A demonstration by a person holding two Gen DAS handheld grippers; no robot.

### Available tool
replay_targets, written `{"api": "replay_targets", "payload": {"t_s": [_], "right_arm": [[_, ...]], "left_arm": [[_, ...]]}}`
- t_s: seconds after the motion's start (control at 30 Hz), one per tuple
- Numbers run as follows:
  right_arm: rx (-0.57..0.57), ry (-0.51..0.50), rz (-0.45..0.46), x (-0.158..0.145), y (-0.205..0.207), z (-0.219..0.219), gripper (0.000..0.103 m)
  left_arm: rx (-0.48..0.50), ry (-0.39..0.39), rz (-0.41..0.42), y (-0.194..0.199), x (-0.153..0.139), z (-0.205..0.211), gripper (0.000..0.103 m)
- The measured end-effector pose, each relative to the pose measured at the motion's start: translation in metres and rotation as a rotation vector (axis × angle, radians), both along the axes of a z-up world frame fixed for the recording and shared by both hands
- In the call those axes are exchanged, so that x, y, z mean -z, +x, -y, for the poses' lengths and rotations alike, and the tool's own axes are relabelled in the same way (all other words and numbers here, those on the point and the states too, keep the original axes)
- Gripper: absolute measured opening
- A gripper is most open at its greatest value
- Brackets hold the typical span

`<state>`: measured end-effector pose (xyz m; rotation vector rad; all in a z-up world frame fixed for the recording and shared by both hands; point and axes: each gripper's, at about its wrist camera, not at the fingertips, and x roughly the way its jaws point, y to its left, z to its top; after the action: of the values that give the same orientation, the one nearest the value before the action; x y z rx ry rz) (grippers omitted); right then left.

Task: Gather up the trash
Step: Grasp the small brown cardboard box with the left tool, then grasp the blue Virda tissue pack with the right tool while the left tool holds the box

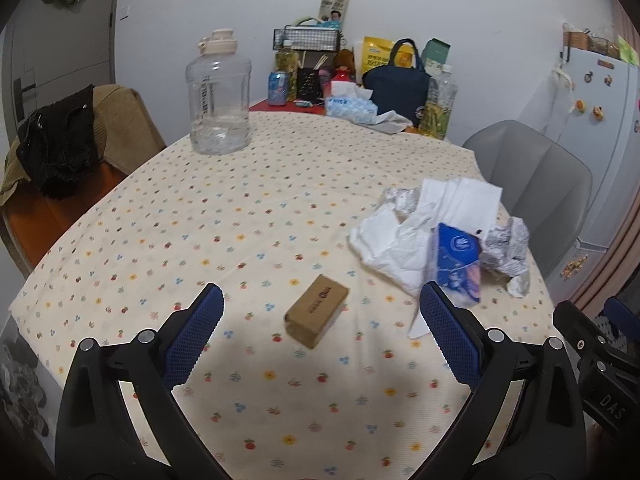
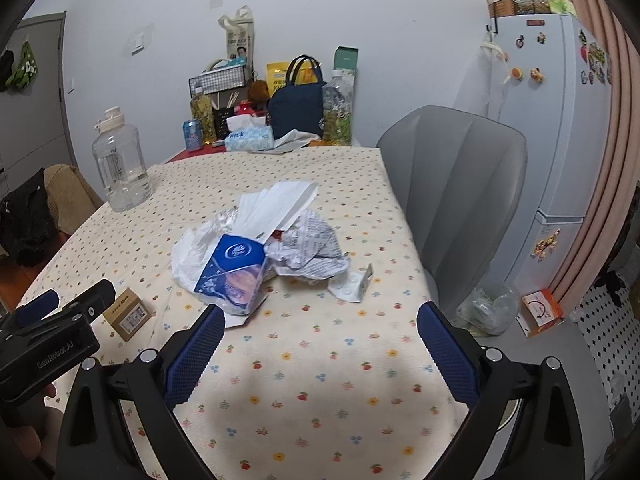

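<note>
The trash sits in a loose heap on the right half of the worktop (image 1: 240,208), which wears a cream cloth dotted with small flowers. On top of the heap I see a blue tissue pack (image 2: 234,274) lying tilted on a crumpled white plastic bag (image 2: 190,252). Just right of it is a ball of crumpled printed paper (image 2: 312,246), touching the pack, and behind both lies a flat white sheet (image 2: 280,204). A small torn white wrapper (image 2: 354,284) rests at the heap's near right edge. Apart from the heap, to its near left, a small brown cardboard box (image 1: 316,316) lies alone on the cloth.

My left hand-held gripper (image 1: 320,328) hangs above the near worktop with its blue pads spread wide and nothing between them; the brown box lies just past the gap. My right hand-held gripper (image 2: 318,344) is likewise spread wide and empty, above the cloth, with the heap just beyond its left finger (image 2: 196,354).

Farther out, a big clear water jug (image 1: 218,100) stands at the far left of the worktop. Along the far wall are a tissue box (image 1: 350,106), a dark blue lunch bag (image 1: 396,82), bottles and a wire basket. A grey chair (image 2: 456,184) stands to the right of the worktop, and a white fridge (image 2: 560,120) with magnets beyond it.
</note>
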<state>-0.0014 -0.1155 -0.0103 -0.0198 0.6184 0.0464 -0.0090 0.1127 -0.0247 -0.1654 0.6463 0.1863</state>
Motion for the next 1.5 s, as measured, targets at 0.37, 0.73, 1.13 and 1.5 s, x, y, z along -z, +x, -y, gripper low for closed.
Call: {"api": "replay_targets", "payload": {"t_s": [0.37, 0.73, 1.13, 1.5], "right_arm": [[-0.03, 0.014, -0.042, 0.016, 0.019, -0.011, 0.095], [-0.056, 0.03, -0.082, 0.025, 0.048, -0.019, 0.095], [-0.125, 0.028, -0.093, 0.026, 0.067, -0.061, 0.095], [-0.112, 0.007, -0.119, 0.037, 0.079, -0.071, 0.095]], "left_arm": [[-0.017, -0.002, -0.11, 0.031, 0.033, -0.008, 0.098], [0.003, -0.126, -0.232, 0.058, 0.047, -0.019, 0.036], [-0.068, -0.099, -0.12, 0.054, 0.025, -0.046, 0.03], [-0.058, -0.087, -0.128, 0.06, 0.033, -0.047, 0.03]]}}
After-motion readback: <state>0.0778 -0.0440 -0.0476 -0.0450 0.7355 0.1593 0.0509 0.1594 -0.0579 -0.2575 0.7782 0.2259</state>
